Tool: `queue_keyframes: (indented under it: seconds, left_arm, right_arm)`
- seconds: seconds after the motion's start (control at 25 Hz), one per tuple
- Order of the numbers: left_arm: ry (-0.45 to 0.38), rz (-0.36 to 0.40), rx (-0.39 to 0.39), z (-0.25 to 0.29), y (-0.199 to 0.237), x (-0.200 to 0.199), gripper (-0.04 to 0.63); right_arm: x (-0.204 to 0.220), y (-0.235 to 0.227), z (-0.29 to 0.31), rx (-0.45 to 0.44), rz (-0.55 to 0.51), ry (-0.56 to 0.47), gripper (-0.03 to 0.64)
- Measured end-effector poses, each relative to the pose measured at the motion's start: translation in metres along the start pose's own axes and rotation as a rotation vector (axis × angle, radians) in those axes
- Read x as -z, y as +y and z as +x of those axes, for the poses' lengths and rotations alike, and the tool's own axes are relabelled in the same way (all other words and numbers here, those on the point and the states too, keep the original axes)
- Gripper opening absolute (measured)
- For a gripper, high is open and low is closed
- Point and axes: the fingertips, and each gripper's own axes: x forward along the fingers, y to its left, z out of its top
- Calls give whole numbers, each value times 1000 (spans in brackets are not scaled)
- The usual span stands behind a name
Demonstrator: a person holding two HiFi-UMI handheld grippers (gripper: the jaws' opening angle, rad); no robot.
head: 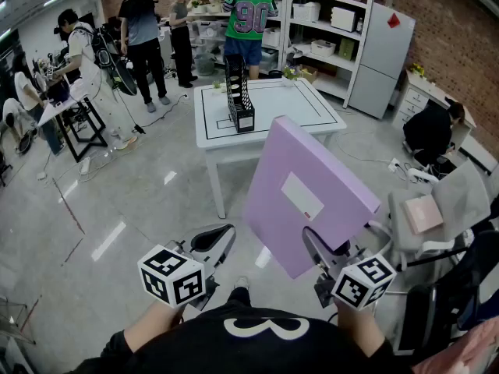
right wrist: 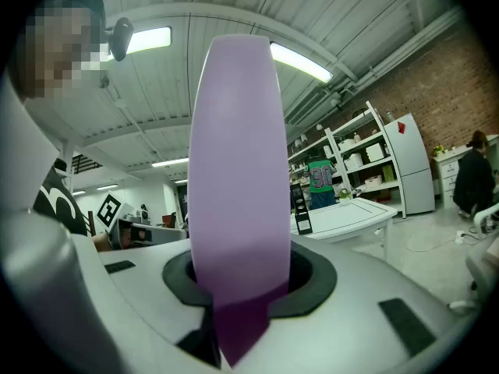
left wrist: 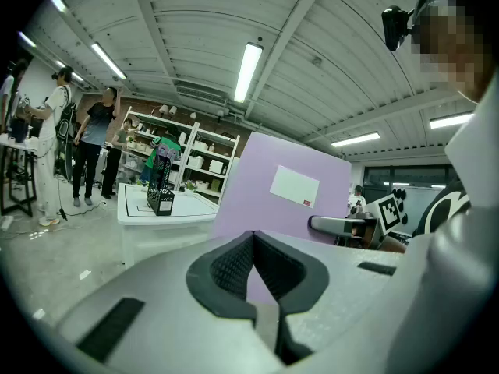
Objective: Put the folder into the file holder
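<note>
Clamped on the lower edge of a lilac folder [head: 312, 185], the right hand-held gripper [head: 316, 244] is seen closest of all, its pads pressed on both faces of the cover in the right gripper view. The left hand-held gripper [head: 222, 236] is held just beside it and is clenched, with its fingertips meeting and the folder only seen beyond them. Black-and-white square markers are carried on the cube of each gripper.

A white rectangular label [head: 302, 197] is fixed to the folder's front, with a small red mark at one corner; no writing on it can be read. The folder is held tilted in the air above the grey floor [head: 140, 201], well apart from the white counter [head: 288, 104].

On that counter, inside a black outlined rectangle, a black mesh file holder [head: 240, 100] is stood upright, with a pale label on its near end that is too small to read. Whether anything is kept in it cannot be told.

The number "90" is read on the green jersey [head: 249, 14] of a person behind the counter. White bins and boxes are kept on the shelves [head: 327, 22] beyond.
</note>
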Motion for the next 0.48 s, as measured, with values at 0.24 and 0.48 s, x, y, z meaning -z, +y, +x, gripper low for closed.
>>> queue_keyframes:
  seconds: [0.24,0.48]
  left_arm:
    - [11,-8,-4,15,19,-3,6]
    - [49,-35,4,54,60,-8,6]
  right_arm:
    - [-2,-10,19,-12,4,3,143]
    - [-4,-43,60,12,47,7,143]
